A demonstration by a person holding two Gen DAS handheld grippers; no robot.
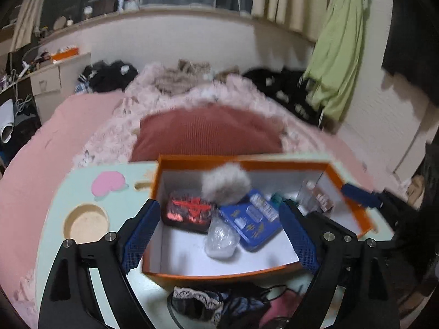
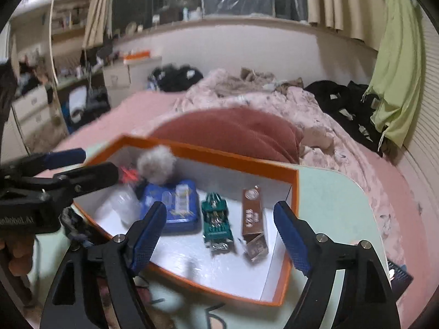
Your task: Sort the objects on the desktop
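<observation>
In the lower centre of both views an orange box (image 1: 354,208) with a white inside sits on the pale green bench (image 1: 55,205). It holds a grey fluffy ball (image 1: 226,183), a blue tin (image 2: 171,208), a black and red packet (image 1: 189,211), a clear plastic wrap (image 1: 221,237), a green packet (image 2: 218,220) and a brown carton (image 2: 252,219). The left hand-held gripper (image 1: 219,233) and right hand-held gripper (image 2: 219,237) both hang wide and empty above it. Dark clothes (image 1: 219,304) lie at the box's near wall; a pink bed (image 2: 384,170) fills the background.

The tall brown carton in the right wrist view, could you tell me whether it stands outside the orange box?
No, the tall brown carton is inside the orange box, beside the green packet.
</observation>
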